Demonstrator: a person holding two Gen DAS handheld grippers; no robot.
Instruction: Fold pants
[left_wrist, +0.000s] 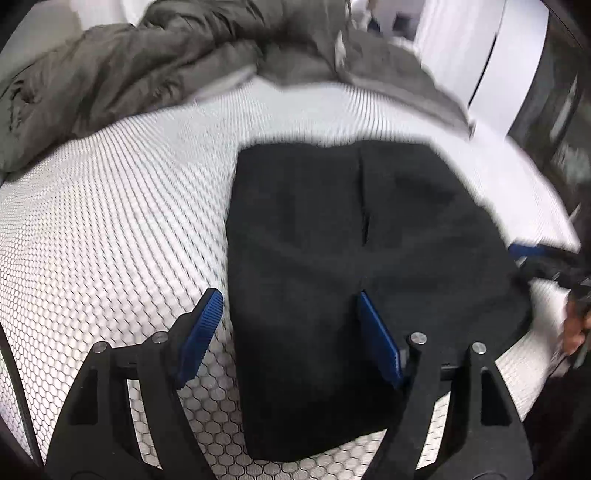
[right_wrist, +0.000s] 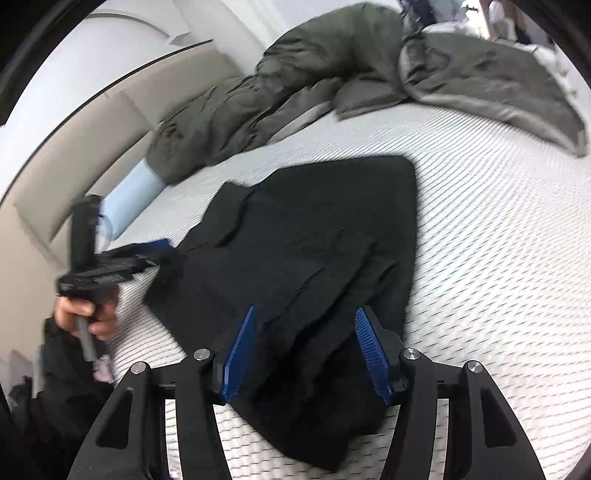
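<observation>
The black pants (left_wrist: 332, 258) lie folded into a compact rectangle on the white honeycomb-patterned mattress (left_wrist: 110, 221). My left gripper (left_wrist: 290, 295) hovers over their near left part, open, with its blue pads (left_wrist: 201, 332) wide apart and pressing on nothing. In the right wrist view the pants (right_wrist: 314, 229) show layered folds. My right gripper (right_wrist: 306, 311) stands open above their near edge, the cloth lying flat below the pads. The right gripper (left_wrist: 532, 254) appears blurred at the pants' right side. A hand (right_wrist: 85, 314) holds the left gripper (right_wrist: 155, 251), which is blurred at the pants' left edge.
A crumpled olive-grey duvet (right_wrist: 332, 74) is heaped along the far side of the bed. A light blue pillow (right_wrist: 129, 195) lies against the beige headboard (right_wrist: 74, 147). Dark furniture (left_wrist: 561, 110) stands beyond the bed's right edge.
</observation>
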